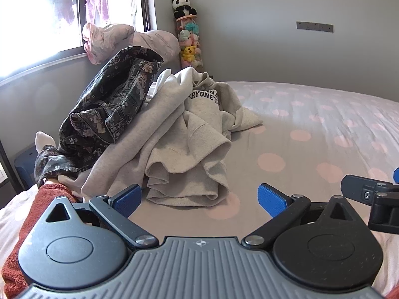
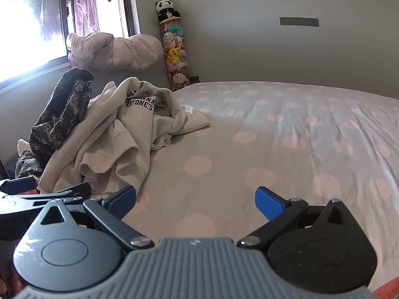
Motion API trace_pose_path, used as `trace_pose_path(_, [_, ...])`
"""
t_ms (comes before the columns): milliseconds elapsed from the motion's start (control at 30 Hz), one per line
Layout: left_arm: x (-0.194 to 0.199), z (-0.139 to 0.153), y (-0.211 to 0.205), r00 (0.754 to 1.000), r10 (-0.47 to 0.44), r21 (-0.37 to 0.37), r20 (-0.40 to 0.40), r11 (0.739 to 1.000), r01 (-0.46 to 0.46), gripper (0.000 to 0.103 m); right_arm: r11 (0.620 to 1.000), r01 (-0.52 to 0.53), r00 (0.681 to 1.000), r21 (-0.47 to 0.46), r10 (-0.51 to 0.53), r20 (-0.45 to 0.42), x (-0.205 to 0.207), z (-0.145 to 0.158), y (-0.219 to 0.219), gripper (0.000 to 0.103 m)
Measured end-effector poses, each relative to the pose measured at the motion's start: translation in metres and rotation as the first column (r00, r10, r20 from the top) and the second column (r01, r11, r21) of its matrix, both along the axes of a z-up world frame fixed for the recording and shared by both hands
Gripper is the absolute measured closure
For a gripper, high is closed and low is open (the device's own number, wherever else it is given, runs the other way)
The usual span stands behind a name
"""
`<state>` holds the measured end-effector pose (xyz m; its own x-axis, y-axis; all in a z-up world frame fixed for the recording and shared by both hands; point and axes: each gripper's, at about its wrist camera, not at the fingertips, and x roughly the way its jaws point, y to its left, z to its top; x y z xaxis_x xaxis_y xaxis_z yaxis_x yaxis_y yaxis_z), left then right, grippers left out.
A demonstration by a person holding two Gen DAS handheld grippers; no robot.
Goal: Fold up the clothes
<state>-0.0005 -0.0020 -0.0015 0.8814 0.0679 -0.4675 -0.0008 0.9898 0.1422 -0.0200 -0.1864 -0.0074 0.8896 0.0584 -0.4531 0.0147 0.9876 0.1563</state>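
Grey sweatshirt crumpled on bed, dark floral garment atop. Soft, floppy, thick fleece; prob best grabbed at hem/shoulders. Left gripper & right gripper: fingers apart, empty.

Upper left, a bright window with a pink bundle of bedding on its sill. A panda toy tops a tube of plush toys in the corner. A dotted bed fills the right.

A crumpled pale grey sweatshirt lies heaped on the dotted bed, dark block lettering showing on an upper fold, one sleeve trailing to the right. A dark floral garment is bunched against its left side, partly draped on top
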Motion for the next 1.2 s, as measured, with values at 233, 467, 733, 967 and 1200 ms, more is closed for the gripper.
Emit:
trace_pose_path(233, [0.0013,-0.0002,-0.0047,1.0,-0.029,-0.01,-0.008,1.0,0.029,0.001,1.0,0.012,1.0,0.001,-0.012,-0.003,-0.0029,-0.0033,-0.0004,0.001])
trace_pose_path(467, [0.0033,-0.0024,-0.0047,0.999,-0.031,-0.02,-0.02,0.999,0.03,0.001,1.0,0.015,1.0,-0.011,-0.015,-0.009,-0.0029,-0.003,-0.0006,0.001])
trace_pose_path(733, [0.0062,-0.0061,-0.0052,0.998,-0.04,-0.016,-0.043,0.999,0.039,0.001,1.0,0.005,1.0,-0.028,-0.005,-0.019,-0.0018,-0.0053,0.0013,0.001])
trace_pose_path(967, [0.0073,-0.0065,-0.0026,0.998,-0.033,-0.026,-0.05,0.999,0.032,0.001,0.999,0.001,1.0,-0.039,-0.002,-0.03,-0.0005,-0.0074,0.0046,0.001])
trace_pose_path(1200, [0.0076,-0.008,-0.0012,0.998,-0.037,-0.033,-0.057,0.999,0.035,0.002,0.999,-0.002,0.999,-0.043,0.0,-0.039,-0.0009,-0.0098,0.006,0.001])
